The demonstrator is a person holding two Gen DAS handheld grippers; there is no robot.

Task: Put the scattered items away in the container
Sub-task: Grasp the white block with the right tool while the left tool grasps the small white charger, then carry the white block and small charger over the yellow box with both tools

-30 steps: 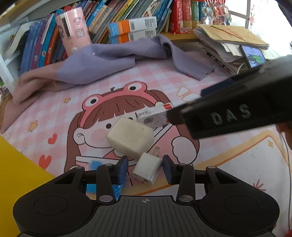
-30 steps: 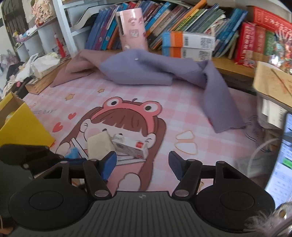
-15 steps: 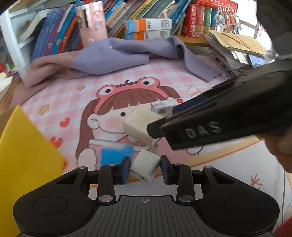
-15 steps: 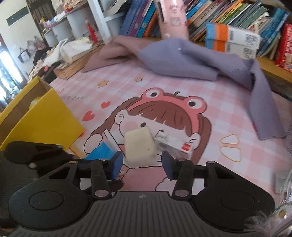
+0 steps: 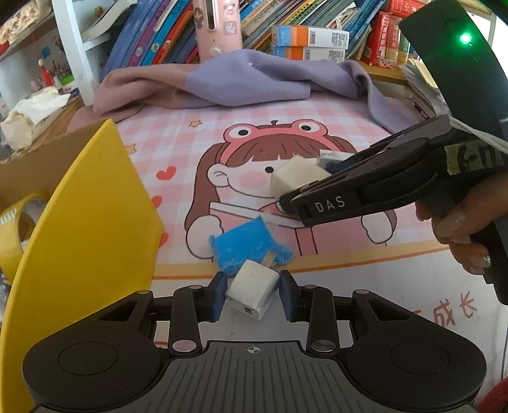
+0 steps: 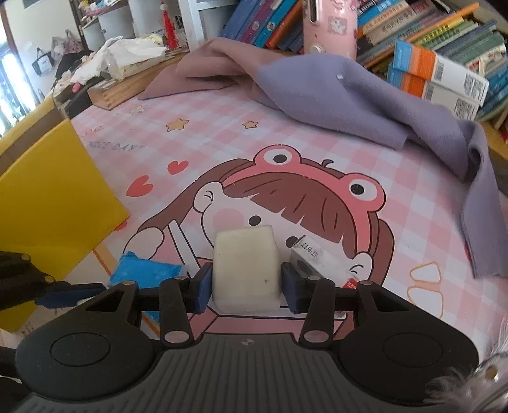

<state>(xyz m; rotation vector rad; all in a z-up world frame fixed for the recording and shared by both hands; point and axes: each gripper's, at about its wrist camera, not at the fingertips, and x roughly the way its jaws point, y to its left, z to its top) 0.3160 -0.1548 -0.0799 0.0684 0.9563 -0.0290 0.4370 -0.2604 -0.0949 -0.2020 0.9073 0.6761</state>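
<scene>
My left gripper (image 5: 252, 287) is shut on a small white charger plug (image 5: 250, 297), held tilted just off the pink cartoon mat (image 5: 285, 127). My right gripper (image 6: 245, 282) is closing on a cream foam block (image 6: 244, 254) that rests on the mat, and its blue pads (image 6: 203, 284) touch both sides. In the left wrist view the right gripper (image 5: 365, 187) covers part of that block (image 5: 295, 174). A crumpled blue packet (image 5: 247, 244) lies beyond the charger. A small white carton (image 6: 320, 263) sits right of the block. The yellow box (image 5: 89, 222) stands open at the left.
A purple and mauve cloth (image 6: 333, 89) lies bunched at the mat's far edge below rows of books (image 5: 158, 38) and a pink device (image 5: 216, 28). A roll of yellow tape (image 5: 12, 222) lies inside the box. A person's hand (image 5: 457, 228) grips the right tool.
The left gripper closed on the charger and carried it left toward the yellow box. The right gripper came forward and down over the cream block and narrowed its jaws around it.
</scene>
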